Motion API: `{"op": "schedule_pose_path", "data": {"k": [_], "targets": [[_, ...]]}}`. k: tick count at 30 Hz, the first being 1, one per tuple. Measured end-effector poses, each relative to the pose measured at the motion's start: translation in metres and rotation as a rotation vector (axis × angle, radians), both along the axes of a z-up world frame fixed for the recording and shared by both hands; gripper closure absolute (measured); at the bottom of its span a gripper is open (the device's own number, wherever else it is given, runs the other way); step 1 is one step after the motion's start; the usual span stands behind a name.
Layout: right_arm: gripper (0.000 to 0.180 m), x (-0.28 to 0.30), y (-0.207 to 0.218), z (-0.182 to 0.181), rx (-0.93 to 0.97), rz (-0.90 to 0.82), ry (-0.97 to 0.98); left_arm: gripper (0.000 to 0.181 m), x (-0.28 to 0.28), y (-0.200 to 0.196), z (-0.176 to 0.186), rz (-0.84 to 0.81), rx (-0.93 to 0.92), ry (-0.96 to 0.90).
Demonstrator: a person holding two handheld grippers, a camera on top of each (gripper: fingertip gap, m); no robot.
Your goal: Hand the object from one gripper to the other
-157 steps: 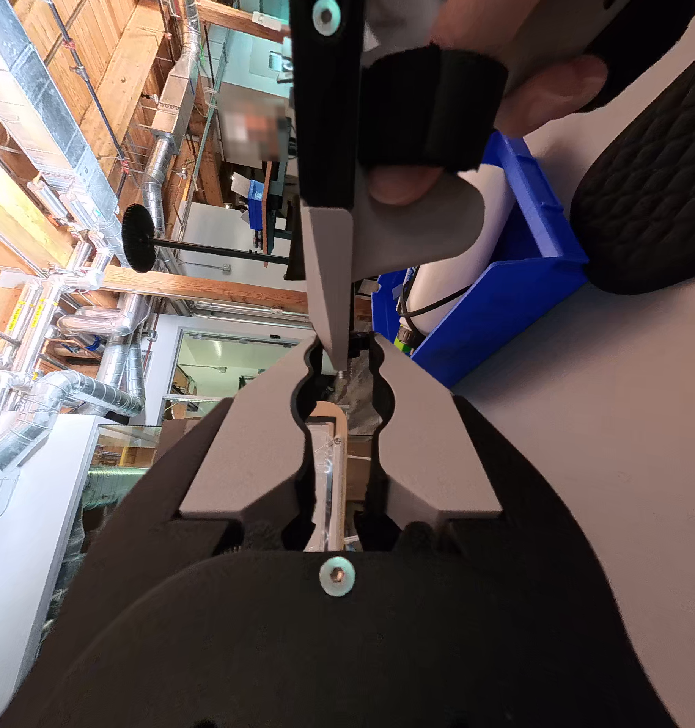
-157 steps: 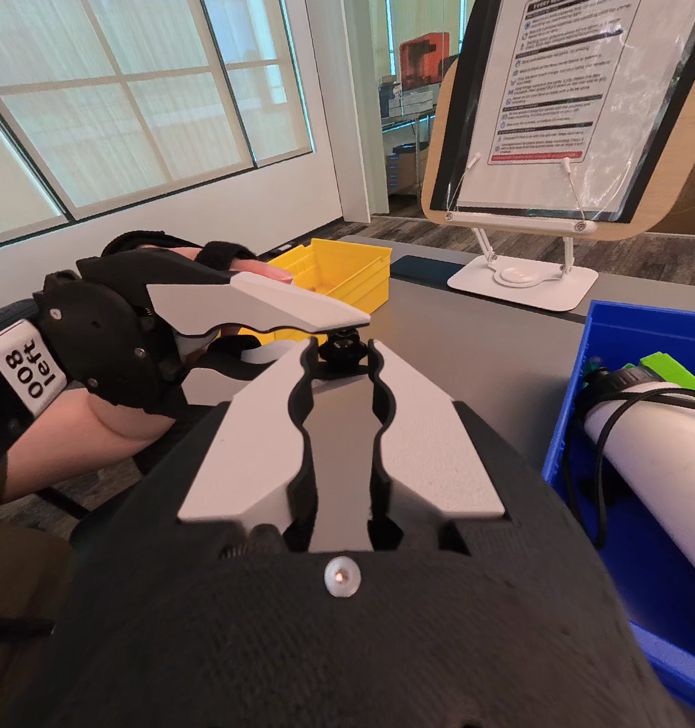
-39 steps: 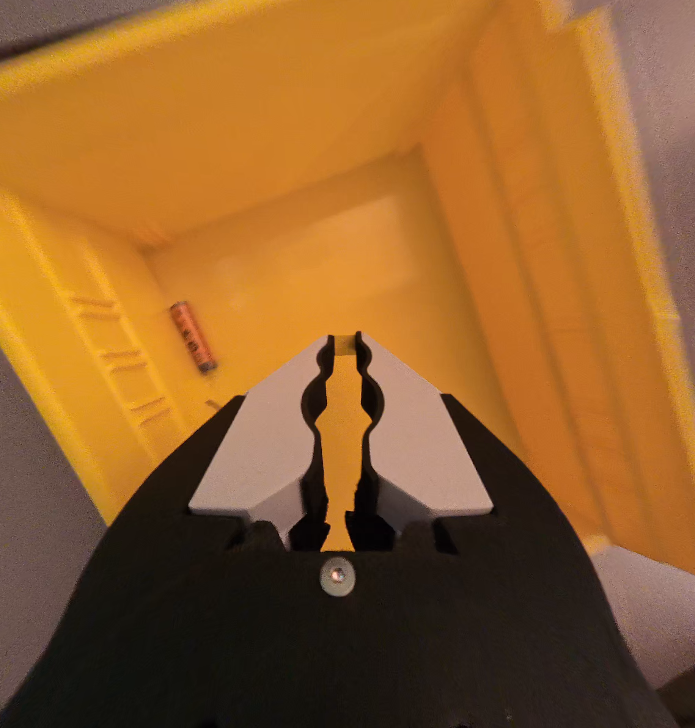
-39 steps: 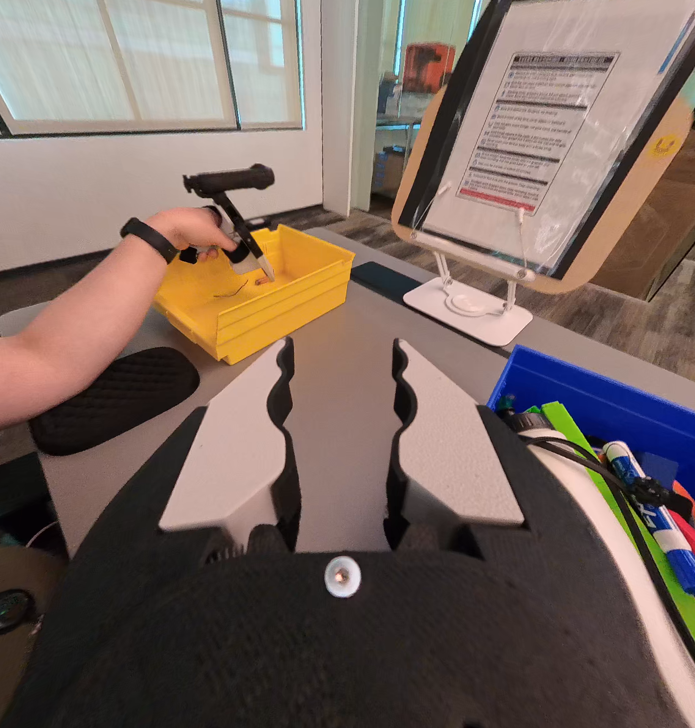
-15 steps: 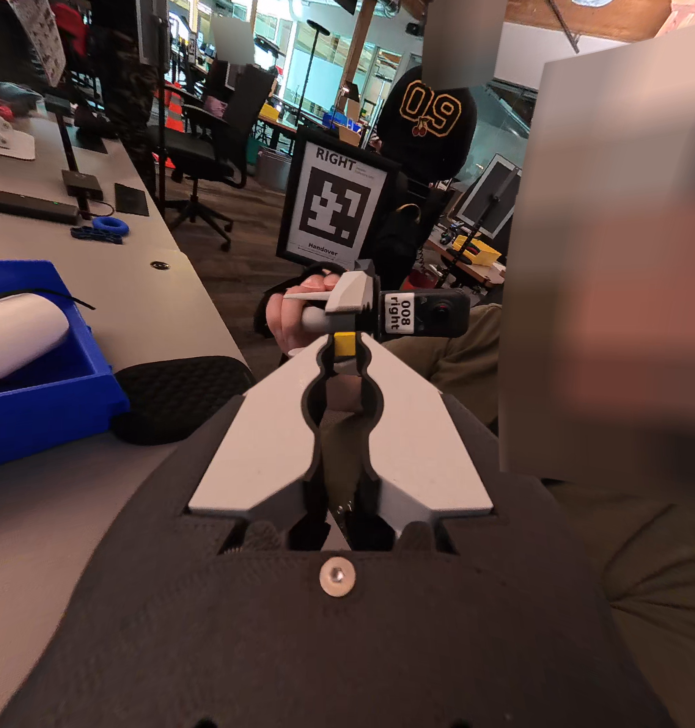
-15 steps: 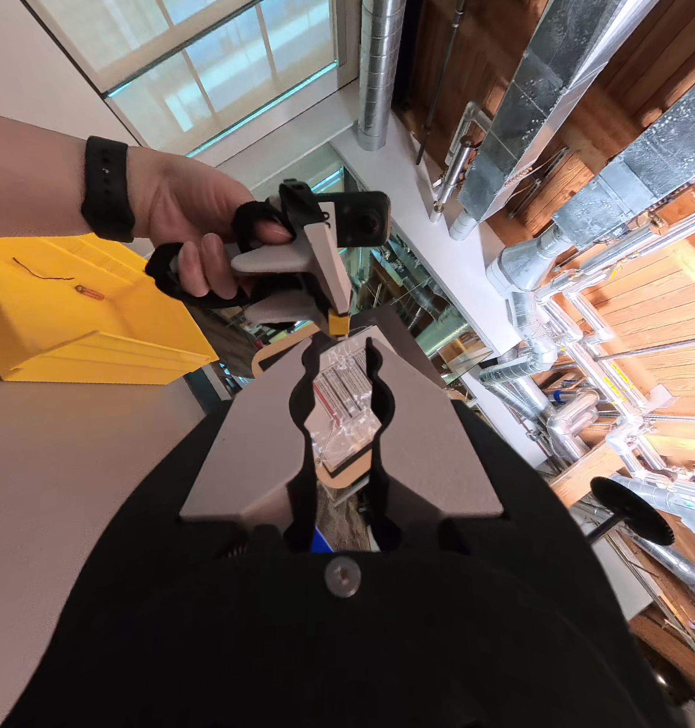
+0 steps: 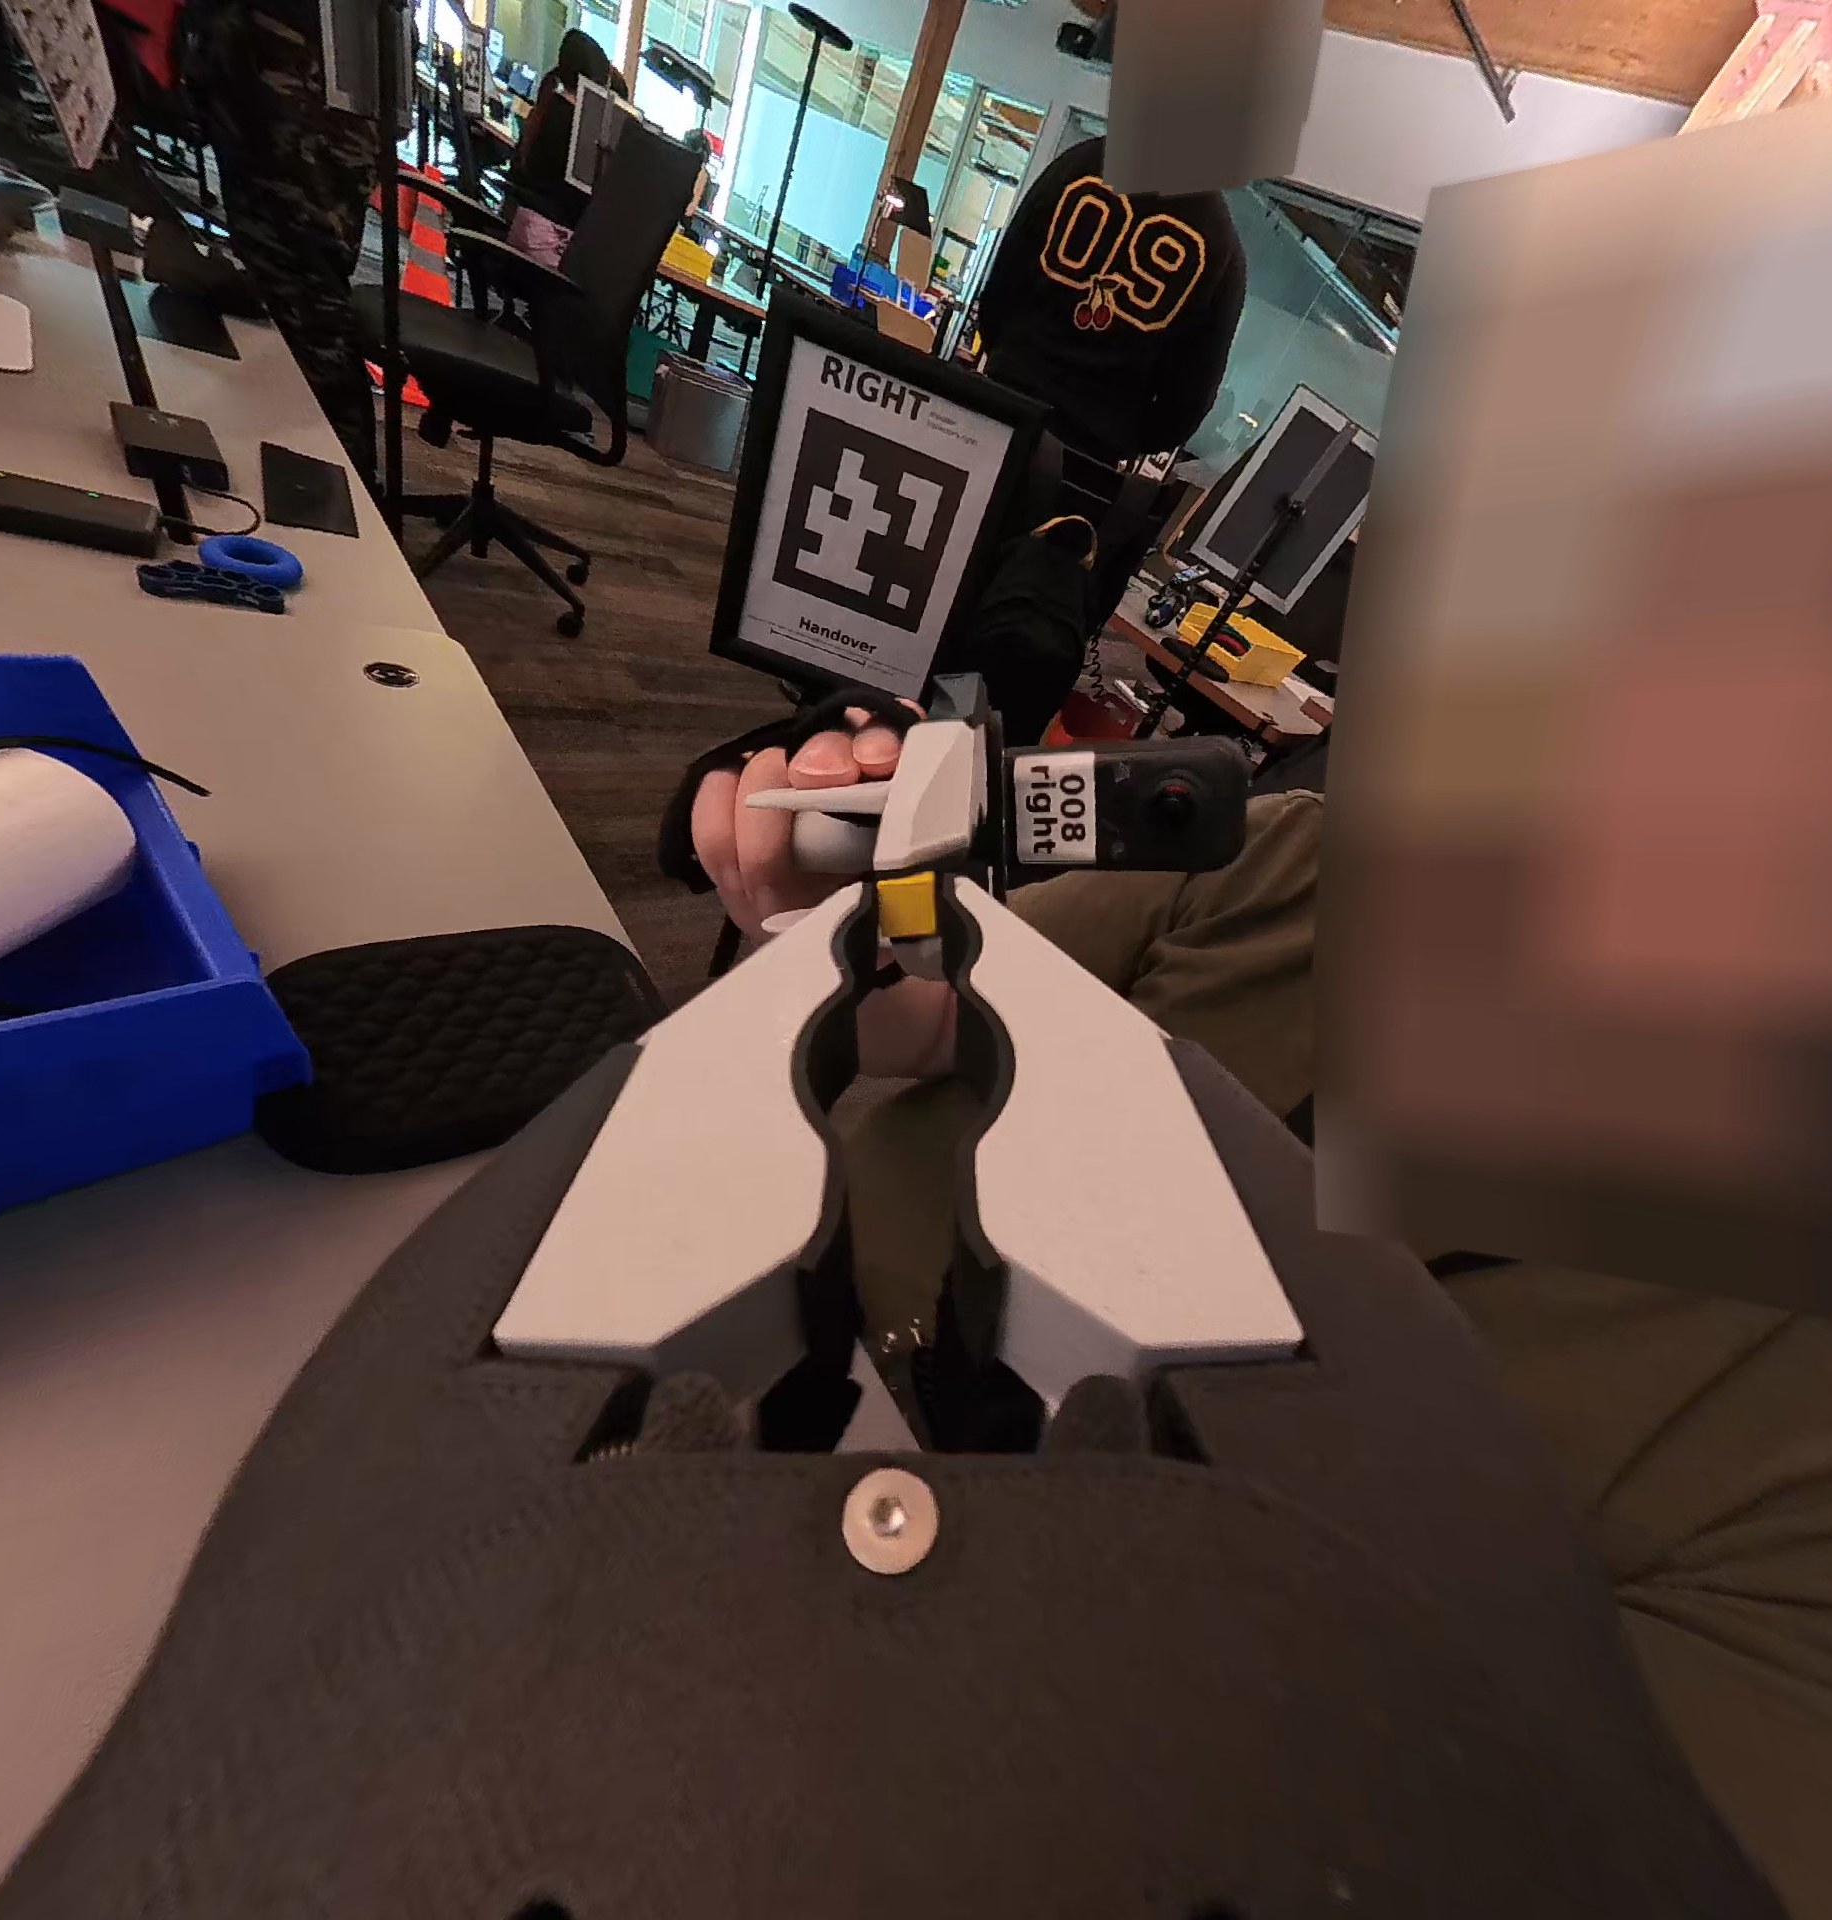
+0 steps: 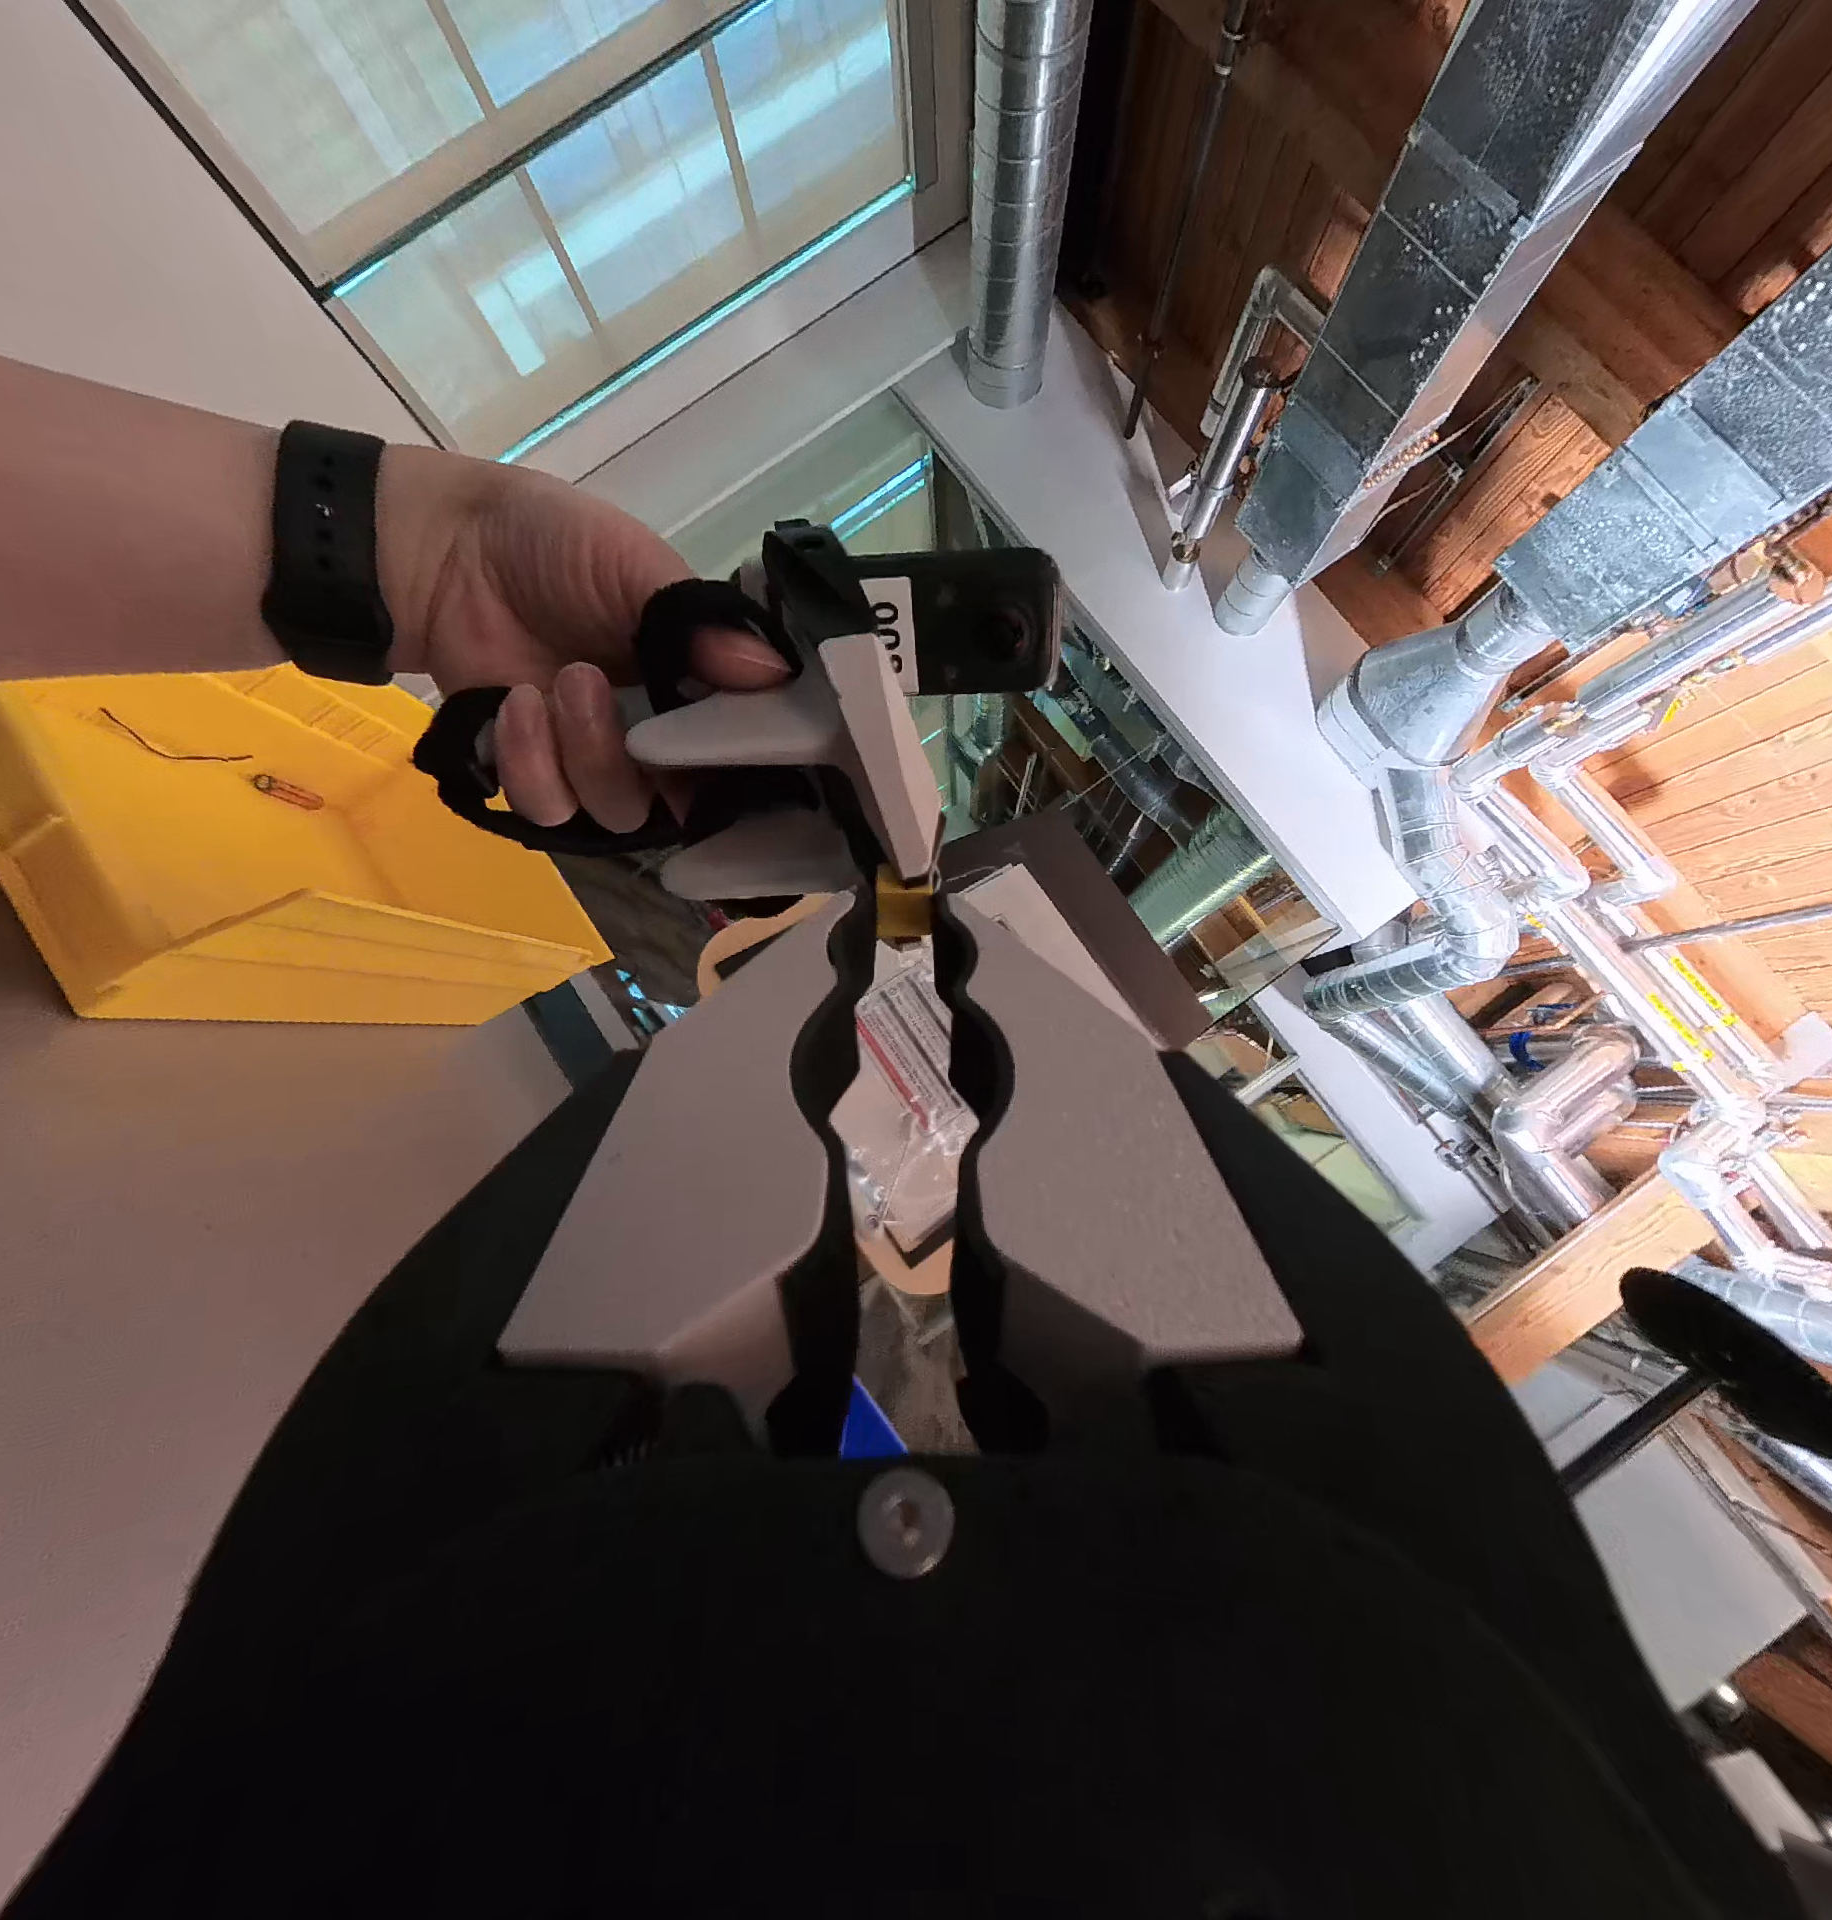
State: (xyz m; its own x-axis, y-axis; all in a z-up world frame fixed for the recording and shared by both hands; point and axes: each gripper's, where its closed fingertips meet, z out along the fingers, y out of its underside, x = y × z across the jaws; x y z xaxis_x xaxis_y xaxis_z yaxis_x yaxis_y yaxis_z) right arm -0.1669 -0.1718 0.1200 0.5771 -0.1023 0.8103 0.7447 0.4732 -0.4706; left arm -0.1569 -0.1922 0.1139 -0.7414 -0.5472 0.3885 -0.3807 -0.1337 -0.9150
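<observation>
We see a small yellow block (image 7: 905, 903) (image 8: 903, 907) mid-frame, slightly above centre, held in the air, squarish, faces flat.

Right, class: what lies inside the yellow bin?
Inside the yellow bin, a small orange cylinder and a thin dark wire lie on its floor; the hand covers its far corner.

A white printed label stood on the black camera (image 7: 1130, 816) of my right tongs (image 7: 907, 914), just past the yellow block (image 7: 904, 902). Farther off, a black-framed sign (image 7: 870, 520) carried a black-and-white square code with a printed line above and below. A person's black hoodie (image 7: 1120, 260) bore large yellow-outlined numerals. The camera on my left tongs (image 8: 896, 883) had a half-hidden white label (image 8: 891, 634). A laminated printed sheet (image 8: 907, 1049) beyond was too small to read.
</observation>
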Motion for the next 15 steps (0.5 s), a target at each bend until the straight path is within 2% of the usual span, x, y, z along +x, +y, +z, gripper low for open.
{"op": "schedule_pose_path", "data": {"k": [1, 4, 7, 11, 15], "targets": [[0.171, 0.003, 0.000, 0.000, -0.008, 0.001, 0.023, 0.159, 0.002, 0.001, 0.001, 0.010, 0.003, -0.007], [0.171, 0.020, -0.001, 0.004, -0.057, 0.053, 0.171, 0.138, 0.006, 0.006, 0.008, 0.060, 0.017, -0.070], [0.171, 0.043, -0.001, 0.008, -0.218, 0.241, 0.491, 0.128, 0.019, 0.022, 0.016, 0.220, 0.169, -0.252], [0.172, 0.070, -0.010, 0.015, -0.517, 0.745, 1.038, 0.120, 0.041, 0.047, 0.017, 0.530, 0.599, -0.525], [0.172, 0.087, -0.017, 0.013, -0.782, 1.204, 1.371, 0.132, 0.051, 0.024, 0.008, 0.565, 0.903, -0.727]]}}
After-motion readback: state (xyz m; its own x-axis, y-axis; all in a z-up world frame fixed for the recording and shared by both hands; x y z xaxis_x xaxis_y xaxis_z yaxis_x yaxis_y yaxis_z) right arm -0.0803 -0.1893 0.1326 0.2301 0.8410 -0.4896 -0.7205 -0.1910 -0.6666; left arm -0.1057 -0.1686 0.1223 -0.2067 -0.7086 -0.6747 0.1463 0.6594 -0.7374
